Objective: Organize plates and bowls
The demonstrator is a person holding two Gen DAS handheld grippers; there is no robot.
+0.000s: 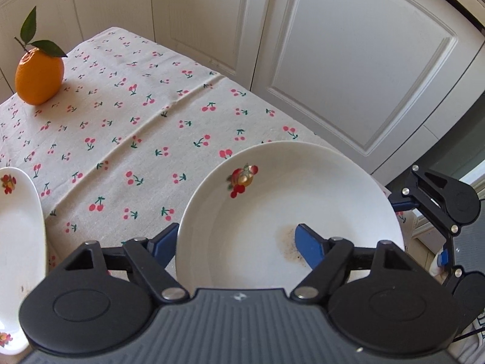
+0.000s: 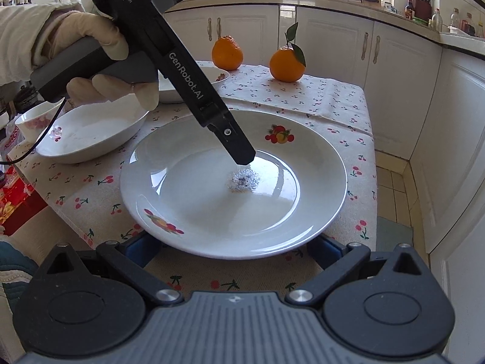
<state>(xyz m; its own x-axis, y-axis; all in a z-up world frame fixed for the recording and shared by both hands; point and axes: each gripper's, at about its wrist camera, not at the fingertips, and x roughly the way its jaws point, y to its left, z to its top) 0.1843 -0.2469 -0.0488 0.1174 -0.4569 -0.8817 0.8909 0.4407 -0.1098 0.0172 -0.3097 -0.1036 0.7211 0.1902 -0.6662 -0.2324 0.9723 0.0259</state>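
Observation:
A large white plate (image 2: 212,212) with fruit decals lies on the cherry-print tablecloth (image 2: 318,97). My left gripper (image 1: 236,239) is open and straddles the plate's (image 1: 272,188) near rim: one blue finger (image 1: 310,247) rests inside the plate, the other is outside it. In the right wrist view the left gripper (image 2: 242,154) reaches down into the plate. My right gripper (image 2: 233,251) is open at the plate's near edge, its fingers mostly hidden under the rim. A white bowl (image 2: 91,136) sits to the left, a second plate (image 2: 194,82) behind it.
Two oranges (image 2: 286,63) stand at the table's far side; one shows in the left wrist view (image 1: 39,75). A small cup (image 2: 33,121) is at the far left. White cabinets (image 1: 348,60) surround the table. The right gripper (image 1: 439,212) shows beyond the table's edge.

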